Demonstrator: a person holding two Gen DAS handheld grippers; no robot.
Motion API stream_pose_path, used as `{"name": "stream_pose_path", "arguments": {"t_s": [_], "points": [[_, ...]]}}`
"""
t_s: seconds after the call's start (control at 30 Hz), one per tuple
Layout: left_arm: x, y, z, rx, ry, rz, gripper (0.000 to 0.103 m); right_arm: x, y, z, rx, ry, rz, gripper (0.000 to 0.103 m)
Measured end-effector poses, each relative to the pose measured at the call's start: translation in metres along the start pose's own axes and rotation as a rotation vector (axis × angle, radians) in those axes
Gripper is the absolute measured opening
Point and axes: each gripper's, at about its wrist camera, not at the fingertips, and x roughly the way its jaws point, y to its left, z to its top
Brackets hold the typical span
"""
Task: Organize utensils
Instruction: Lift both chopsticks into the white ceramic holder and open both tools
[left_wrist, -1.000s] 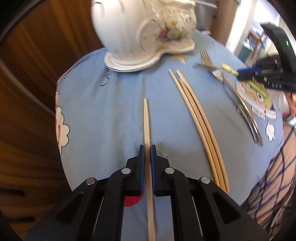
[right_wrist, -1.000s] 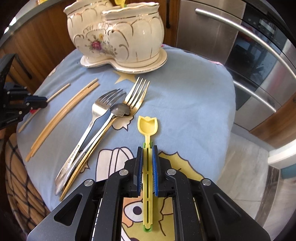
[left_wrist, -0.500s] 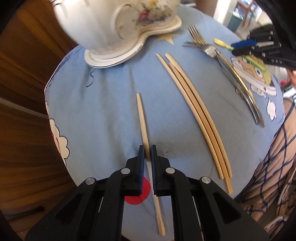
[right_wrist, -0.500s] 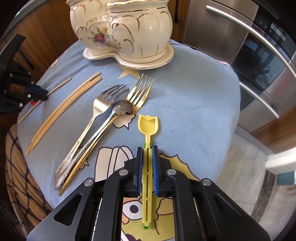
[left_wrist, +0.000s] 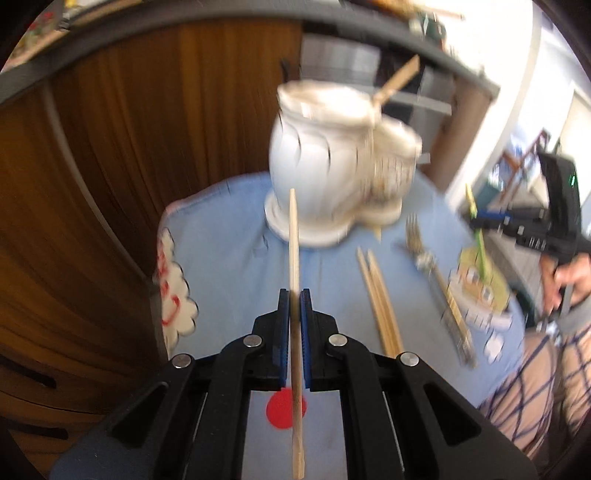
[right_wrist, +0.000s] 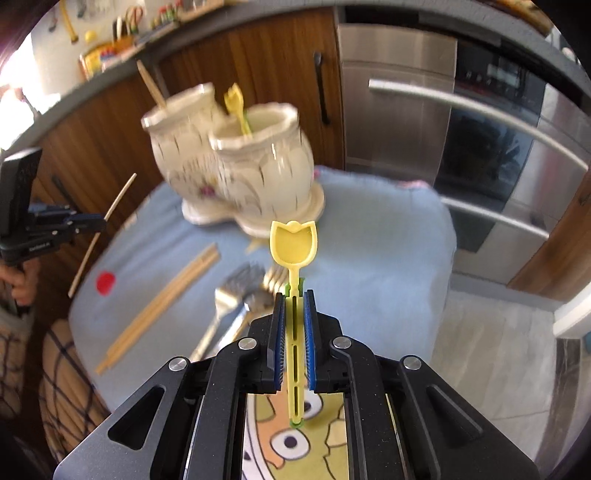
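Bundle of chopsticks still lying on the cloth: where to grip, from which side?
Grip the chopsticks near mid-length, from above, jaws across their width. They lie flat and pressed together on the blue cloth, so a mid-span pinch probably lifts them level. Approach from the open side away from the forks.

Left gripper (left_wrist: 294, 295) clamped tight, right gripper (right_wrist: 294, 295) clamped tight, both tilted downward, each hand-held

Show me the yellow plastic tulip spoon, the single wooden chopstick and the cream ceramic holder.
yellow plastic tulip spoon (right_wrist: 293, 243), right wrist view, bowl.
single wooden chopstick (left_wrist: 293, 240), left wrist view, shaft.
cream ceramic holder (right_wrist: 266, 181), right wrist view, front pot's wall.
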Motion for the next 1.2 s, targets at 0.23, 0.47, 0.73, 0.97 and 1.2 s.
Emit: {"name": "stream_pose_path", "arguments": {"t_s": [0.23,0.47,0.73,0.97,1.2], "points": [[-0.024,-0.006,0.019,-0.082,-0.271,-0.001,0.005,-0.014,0.007,0.018,0.010,-0.130,0.002,0.010],[-0.044,-0.008,0.042,-0.137,-0.530,0.034,0.005,-0.033,0.011,0.046,0.040,-0.294,0.065,0.010],[-0.053,-0.001,0.081,-0.174,-0.746,0.010,0.005,-0.033,0.016,0.087,0.038,-0.452,0.138,0.010],[-0.043,-0.010,0.111,-0.158,-0.871,0.011,0.005,-0.019,0.018,0.104,0.040,-0.513,0.157,0.010],[-0.016,-0.025,0.116,-0.115,-0.889,0.052,0.005,-0.011,0.023,0.111,0.025,-0.556,0.155,0.010]]}}
